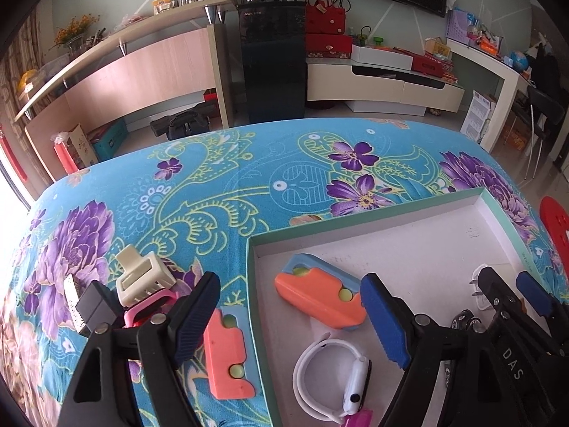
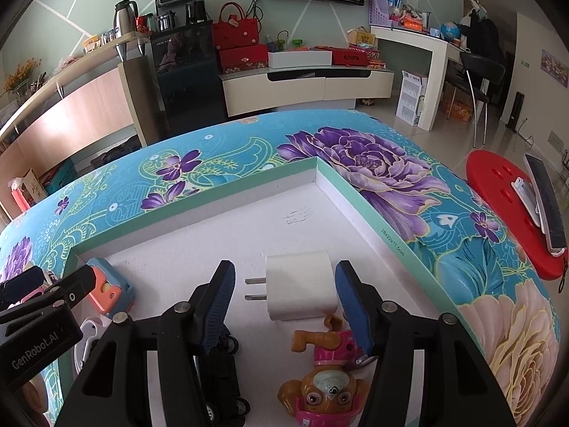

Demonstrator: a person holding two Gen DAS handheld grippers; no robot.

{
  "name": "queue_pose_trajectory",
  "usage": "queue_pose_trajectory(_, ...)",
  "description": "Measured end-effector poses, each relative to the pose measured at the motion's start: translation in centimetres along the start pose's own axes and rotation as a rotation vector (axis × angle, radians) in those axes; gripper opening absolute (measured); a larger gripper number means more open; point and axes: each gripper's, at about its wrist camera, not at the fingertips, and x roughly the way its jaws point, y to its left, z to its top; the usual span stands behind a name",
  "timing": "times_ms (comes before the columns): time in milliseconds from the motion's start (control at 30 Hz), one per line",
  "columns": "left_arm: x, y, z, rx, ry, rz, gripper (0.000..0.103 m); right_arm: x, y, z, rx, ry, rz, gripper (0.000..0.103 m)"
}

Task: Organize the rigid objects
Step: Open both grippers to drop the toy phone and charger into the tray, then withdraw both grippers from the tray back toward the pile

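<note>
Straddling the left wall of the shallow box (image 1: 373, 213), the left claw (image 1: 295, 320) is seen with its jaws standing wide apart and nothing clamped between them. One orange-and-blue toy (image 1: 227, 352) is left outside the box on the flowered tabletop (image 1: 220, 192), just beside that wall and in the gap between the jaws, close to the left finger (image 1: 193, 316). Its long axis is laid near-to-far, roughly along the claw's own line, so a grasp across its short width is judged to be the natural one. A matching toy (image 1: 320, 293) is already lodged inside the box with a white watch (image 1: 330, 377). Further left, a cream hair clip (image 1: 142, 277) is stacked on a pink item (image 1: 149, 307). The right claw (image 2: 284, 306) is held over the box interior, jaws parted, with a white plug adapter (image 2: 302, 284) lying untouched between them. The outside toy is judged to be nearer the left claw.
</note>
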Motion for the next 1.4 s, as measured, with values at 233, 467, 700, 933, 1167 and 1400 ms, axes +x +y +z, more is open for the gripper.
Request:
queue_pose_trajectory(233, -0.5, 2.0, -0.1, -0.065, -0.008, 0.027, 0.1, -0.1, 0.2, 0.1, 0.006, -0.012, -0.01, 0.072)
queue_pose_trajectory(467, -0.7, 4.2, -0.7, -0.129, 0.001, 0.04, 0.103, -0.1, 0.9, 0.2, 0.006, -0.009, -0.004, 0.074)
queue_pose_trajectory(700, -2.1, 6.7, -1.1, -0.19, -0.04, 0.059, 0.103, -0.9, 2.1, 0.4, 0.004, -0.034, 0.069, 0.097)
queue_pose_trajectory(933, -3.2, 9.8, -1.7, -0.248, -0.061, 0.087, 0.103, -1.9, 4.4, 0.6, -0.038, -0.063, 0.11, 0.097)
queue_pose_trajectory(1167, -4.2, 13.7, -2.9, -0.323, -0.057, 0.166, 0.103, -2.5, 7.8, 0.1, -0.118, -0.071, 0.155, 0.097)
queue_pose_trajectory(1400, -5.3, 17.6, -4.3, -0.424, -0.074, 0.184, 0.103, -3.3, 11.7, -0.9, -0.198, -0.08, 0.237, 0.097)
